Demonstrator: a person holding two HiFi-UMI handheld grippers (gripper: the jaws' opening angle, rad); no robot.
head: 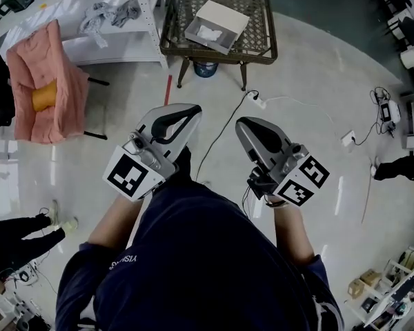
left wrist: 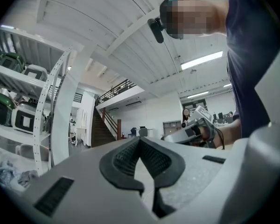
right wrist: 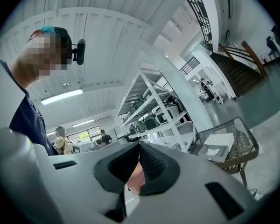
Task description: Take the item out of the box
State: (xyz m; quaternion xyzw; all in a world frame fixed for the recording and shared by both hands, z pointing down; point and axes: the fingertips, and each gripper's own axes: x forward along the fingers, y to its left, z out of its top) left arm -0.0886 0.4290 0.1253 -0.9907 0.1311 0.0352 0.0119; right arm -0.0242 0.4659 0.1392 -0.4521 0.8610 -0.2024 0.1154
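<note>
An open white box [head: 218,24] lies on a wicker side table [head: 262,50] at the far side of the floor, with a pale item [head: 208,32] inside it. The same box [right wrist: 220,146] shows small at the right of the right gripper view. Both grippers are held close to the person's body, well short of the table. My left gripper [head: 186,110] [left wrist: 139,140] is shut, jaws meeting at the tip with nothing between them. My right gripper [head: 245,124] [right wrist: 139,145] is likewise shut and holds nothing.
A white shelf rack [head: 110,19] stands left of the table. A chair draped in pink cloth [head: 45,81] is further left. Cables and a power strip [head: 259,102] run across the floor. Another person's legs [head: 27,229] show at lower left.
</note>
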